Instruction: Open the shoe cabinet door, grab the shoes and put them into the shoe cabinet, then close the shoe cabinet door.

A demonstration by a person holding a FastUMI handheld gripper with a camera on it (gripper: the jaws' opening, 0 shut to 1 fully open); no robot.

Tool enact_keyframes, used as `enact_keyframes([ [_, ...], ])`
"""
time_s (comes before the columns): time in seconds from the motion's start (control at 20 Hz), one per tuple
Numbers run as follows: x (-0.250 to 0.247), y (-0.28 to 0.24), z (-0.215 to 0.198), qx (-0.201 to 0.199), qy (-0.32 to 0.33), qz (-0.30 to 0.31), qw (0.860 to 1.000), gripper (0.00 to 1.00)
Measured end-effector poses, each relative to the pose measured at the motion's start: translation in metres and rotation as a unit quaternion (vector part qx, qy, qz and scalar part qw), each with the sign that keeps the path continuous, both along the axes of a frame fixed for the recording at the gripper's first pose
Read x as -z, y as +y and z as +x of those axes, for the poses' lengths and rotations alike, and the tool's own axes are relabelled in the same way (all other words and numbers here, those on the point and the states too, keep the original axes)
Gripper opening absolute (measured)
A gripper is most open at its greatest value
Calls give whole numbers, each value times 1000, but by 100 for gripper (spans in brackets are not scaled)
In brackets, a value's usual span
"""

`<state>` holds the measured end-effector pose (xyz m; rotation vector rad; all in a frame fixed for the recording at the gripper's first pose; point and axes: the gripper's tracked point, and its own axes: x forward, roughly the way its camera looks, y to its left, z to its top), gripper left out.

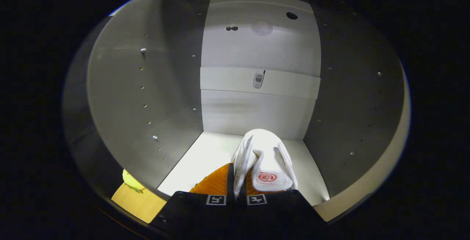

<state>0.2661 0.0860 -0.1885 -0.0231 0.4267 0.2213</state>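
Your gripper (pixel 236 185) had its fingers (pixel 214 183) pinching the left collar edge of the white shoe (pixel 266 155), one finger outside and one inside the opening. The shoe sat with its toe pointing far into the open shoe cabinet (pixel 147 97), over the cabinet floor (pixel 205 155) and toward its right side, just short of the back panel (pixel 259 49). A horizontal rail (pixel 227 80) crossed that back panel higher up.

One shoe (pixel 265 159), one cabinet (pixel 257 97).
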Motion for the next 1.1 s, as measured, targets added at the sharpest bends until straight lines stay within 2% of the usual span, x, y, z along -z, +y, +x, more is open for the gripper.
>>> enact_keyframes([
  [0.2,22,-2,41,9,16,-31,999,5],
  [0.4,41,2,64,9,32,-40,999,6],
  [0.7,72,6,74,6,64,-63,996,5],
  [0.85,75,11,70,9,83,-44,996,7],
  [0.95,75,10,65,11,91,-41,995,12],
  [1.05,72,14,56,10,96,-25,995,23],
  [1.1,69,15,52,14,98,-21,995,36],
])
